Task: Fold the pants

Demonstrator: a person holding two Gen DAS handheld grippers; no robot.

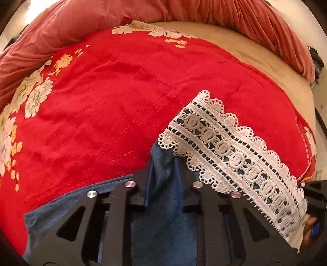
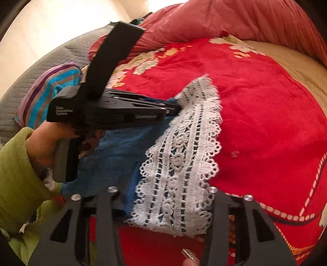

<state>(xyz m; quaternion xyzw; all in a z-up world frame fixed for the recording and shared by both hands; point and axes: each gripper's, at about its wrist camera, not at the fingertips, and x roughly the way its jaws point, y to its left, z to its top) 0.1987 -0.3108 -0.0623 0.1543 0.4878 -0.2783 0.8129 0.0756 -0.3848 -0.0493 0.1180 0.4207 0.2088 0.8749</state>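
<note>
The pants are blue denim (image 1: 163, 225) with a wide white lace hem (image 1: 224, 143), lying on a red floral blanket. My left gripper (image 1: 163, 184) is shut on a bunched fold of the denim just beside the lace. From the right wrist view the left gripper (image 2: 173, 109) is seen side-on, its tips buried in the cloth at the far end of the lace hem (image 2: 184, 153). My right gripper (image 2: 163, 204) is shut on the near end of the lace hem, which fills the space between its fingers. The denim (image 2: 122, 147) sags between the two grips.
The red floral blanket (image 1: 102, 102) covers the bed, with a beige sheet (image 1: 255, 57) and a pink quilt (image 1: 81, 18) behind. A striped cloth (image 2: 47, 86) lies on a grey quilted cover (image 2: 40, 65). A hand in a green sleeve (image 2: 16, 174) holds the left gripper's handle.
</note>
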